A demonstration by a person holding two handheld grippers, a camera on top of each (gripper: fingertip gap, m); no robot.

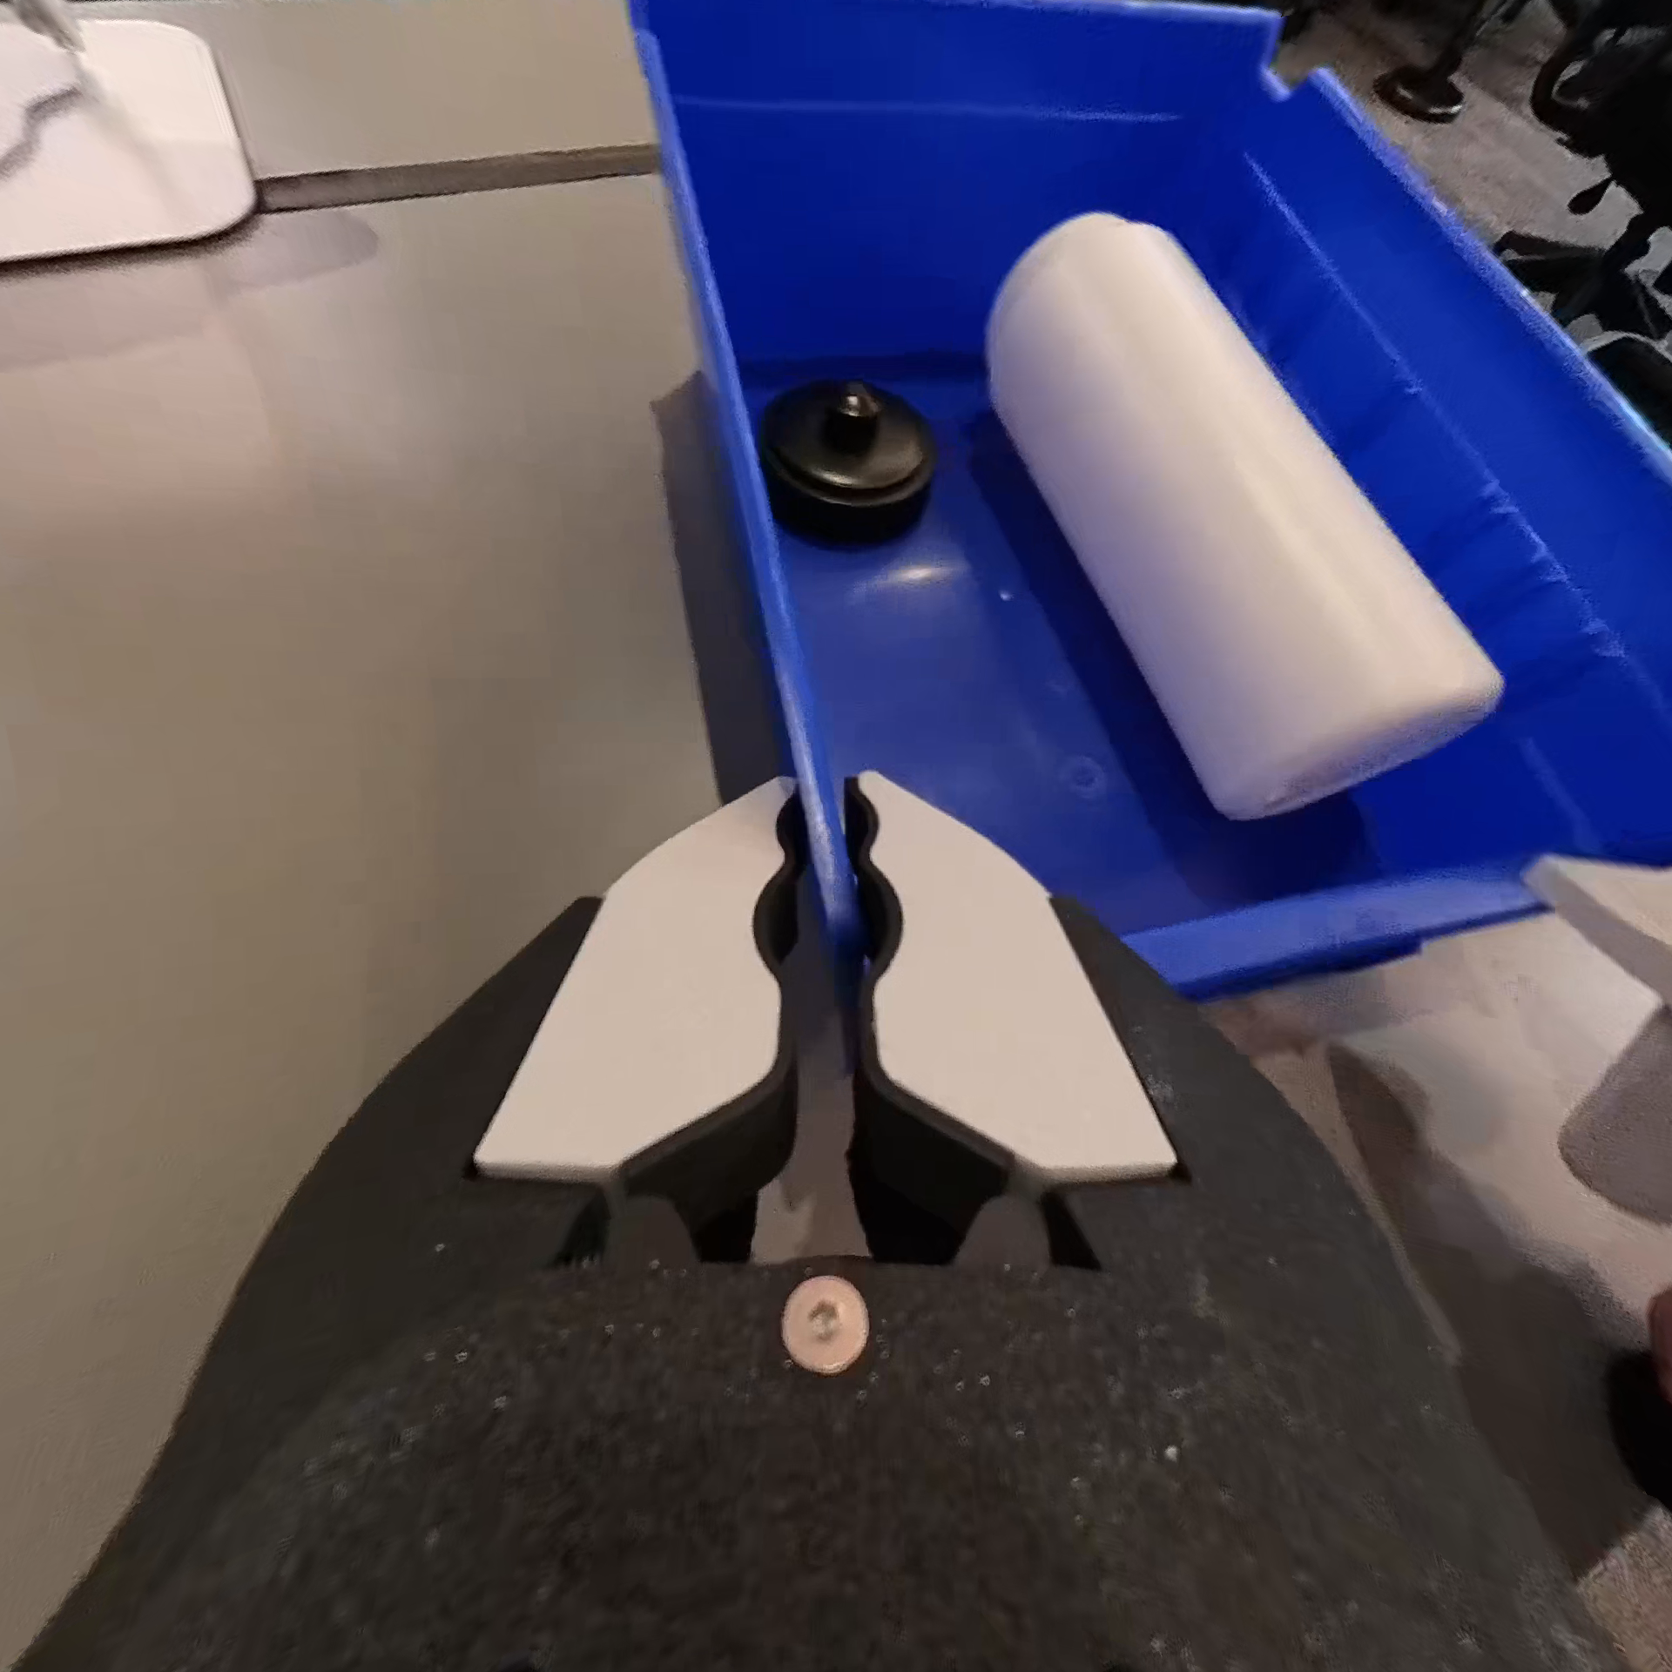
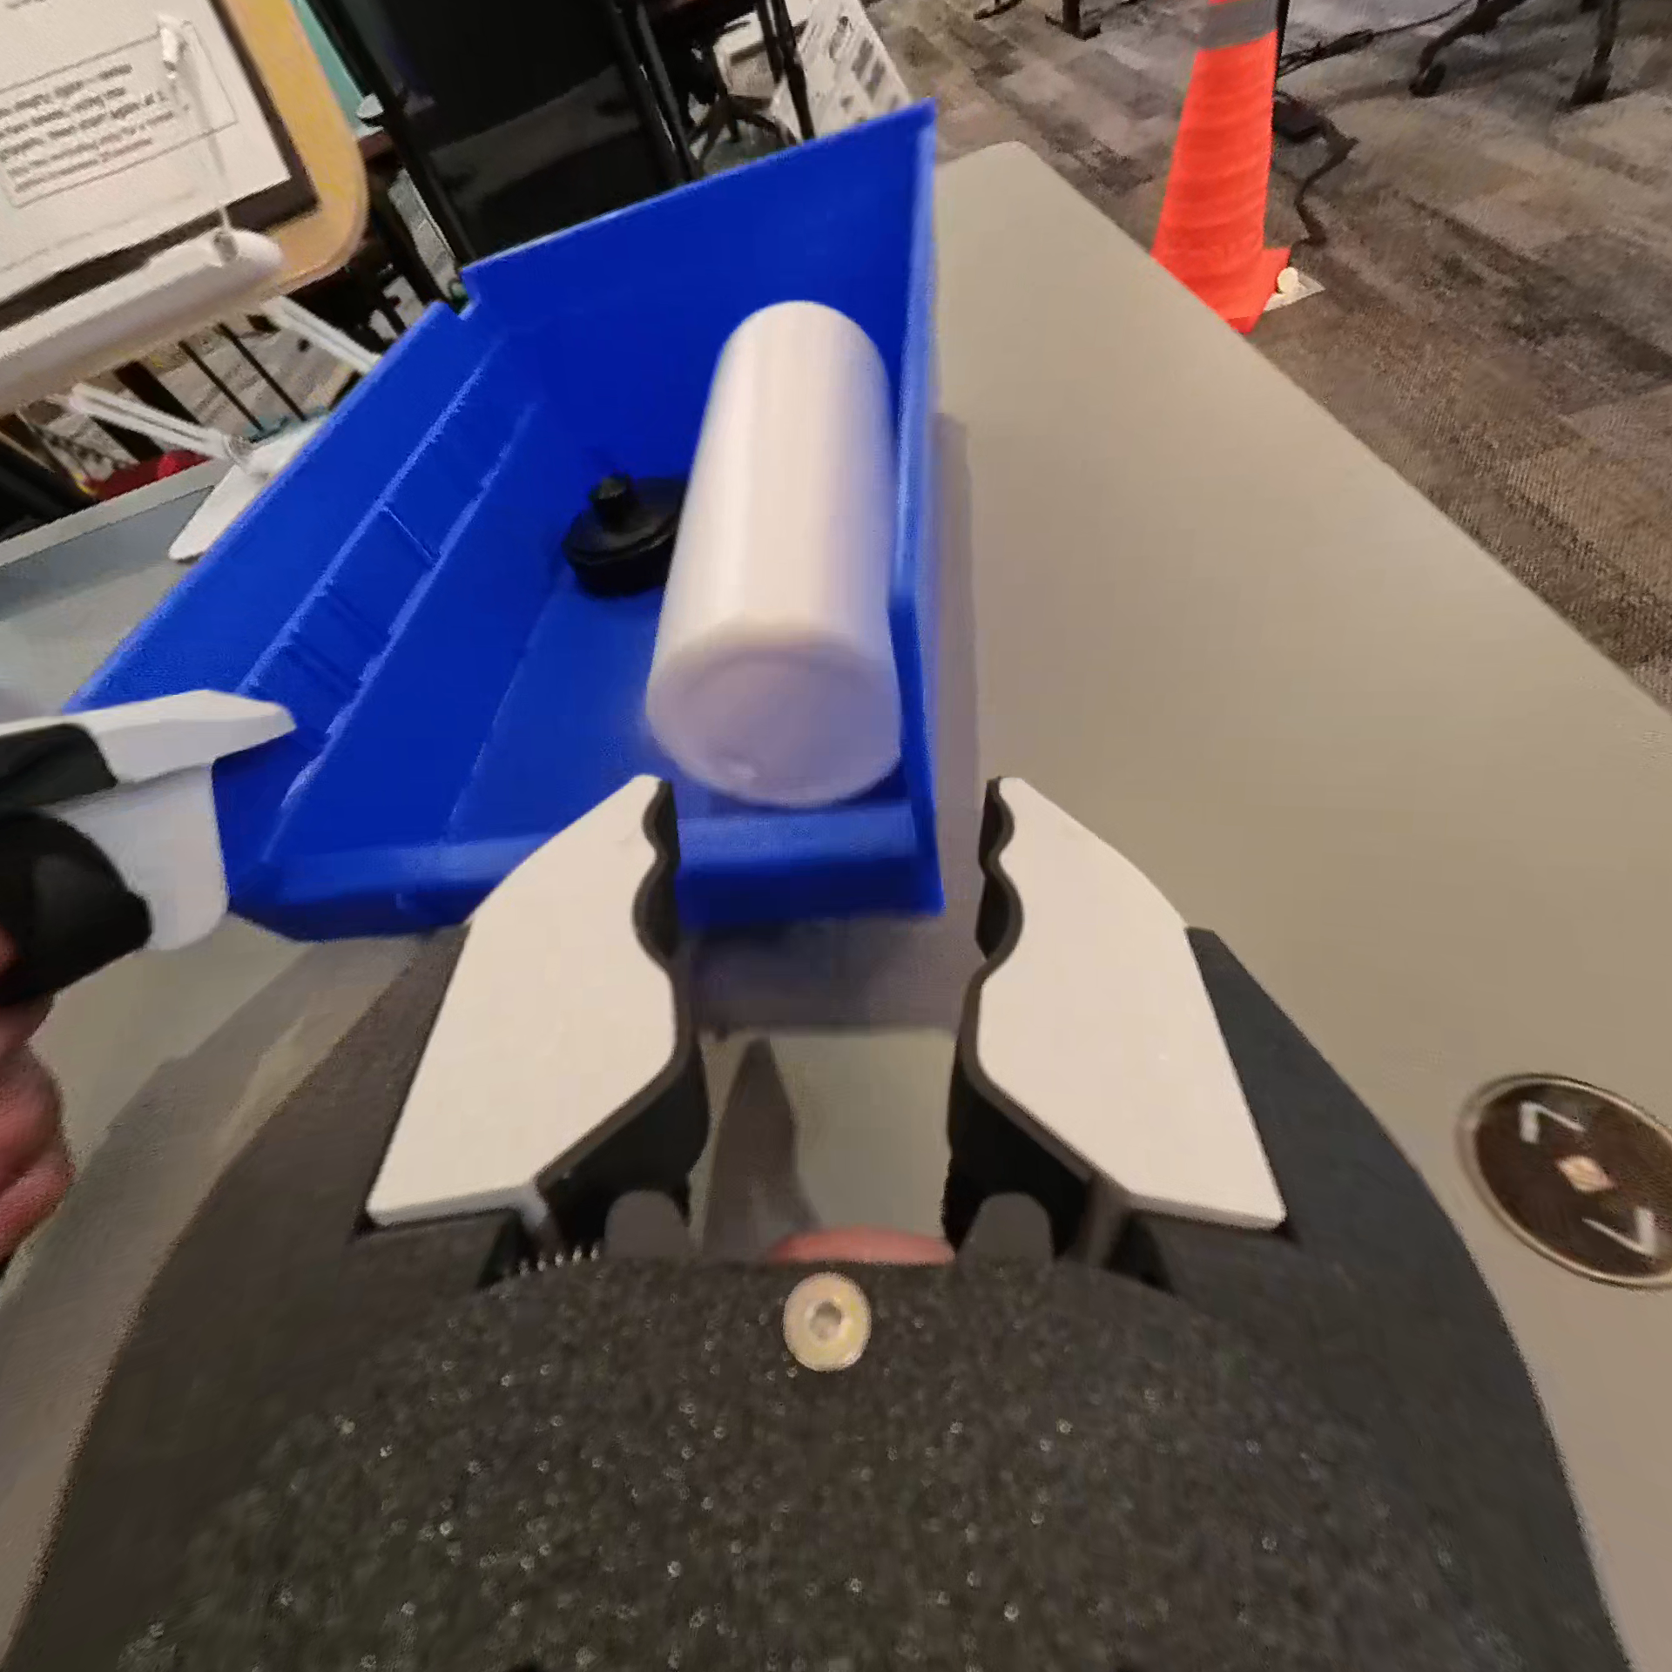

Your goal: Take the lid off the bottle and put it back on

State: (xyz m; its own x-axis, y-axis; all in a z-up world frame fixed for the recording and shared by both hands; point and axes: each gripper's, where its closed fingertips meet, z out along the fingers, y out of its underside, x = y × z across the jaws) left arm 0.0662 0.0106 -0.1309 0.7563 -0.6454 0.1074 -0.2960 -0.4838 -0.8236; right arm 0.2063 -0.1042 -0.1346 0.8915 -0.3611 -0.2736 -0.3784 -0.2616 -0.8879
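Your left gripper (image 1: pixel 821 796) pinches the wall of the blue bin (image 1: pixel 724 299), your right gripper (image 2: pixel 828 805) is wide open, and the white bottle (image 1: pixel 1212 534) lies inside beside its black lid (image 1: pixel 846 461).
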